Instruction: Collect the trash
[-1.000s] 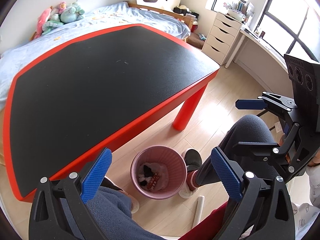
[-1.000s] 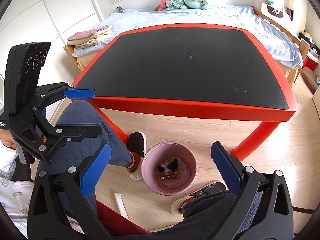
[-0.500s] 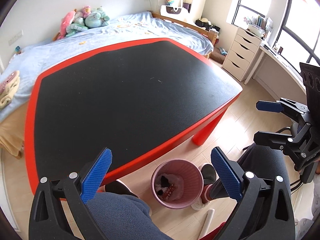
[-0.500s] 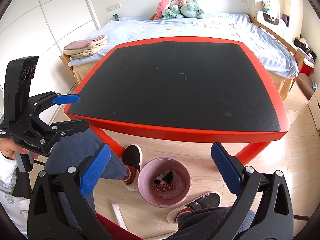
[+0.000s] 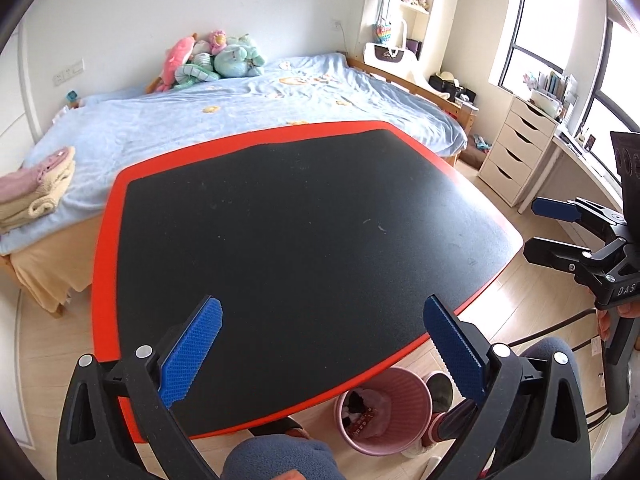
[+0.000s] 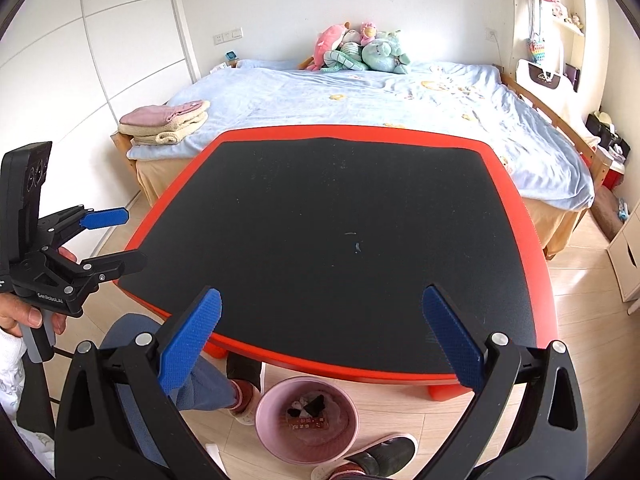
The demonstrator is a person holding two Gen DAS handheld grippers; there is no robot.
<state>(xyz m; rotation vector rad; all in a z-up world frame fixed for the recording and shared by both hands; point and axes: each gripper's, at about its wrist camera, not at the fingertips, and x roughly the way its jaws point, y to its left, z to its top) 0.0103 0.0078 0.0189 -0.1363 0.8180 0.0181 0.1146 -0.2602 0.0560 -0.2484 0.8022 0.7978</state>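
Facing the counter (image 5: 304, 240), black on top with a red rim. Left gripper (image 5: 320, 356) held above the near edge of the counter, fingers spread wide, nothing between the blue pads (image 5: 192, 354). Right gripper (image 6: 320, 354) likewise above the near edge of the counter, fingers spread wide, nothing held. Each gripper visible in the other's view, off the side of the counter: left one (image 6: 108, 236) gripped by a hand (image 6: 24, 312), right one (image 5: 560, 232) also spread.

Pink bin (image 6: 307, 424) standing on the wooden floor (image 6: 580, 320), just below the near edge of the counter, between the person's feet. Trash (image 6: 308, 414) lying inside the bin: dark scraps, pale crumpled material and a small red-brown wrapper. Same bin (image 5: 384, 412) partly tucked under the edge of the counter in the left view.

Beyond the counter: bed (image 6: 360, 92) with blue cover, stuffed toys (image 6: 360, 52) at its head, folded towels (image 6: 166, 122) on its corner. White drawer unit (image 5: 516, 152) to the right of the counter.
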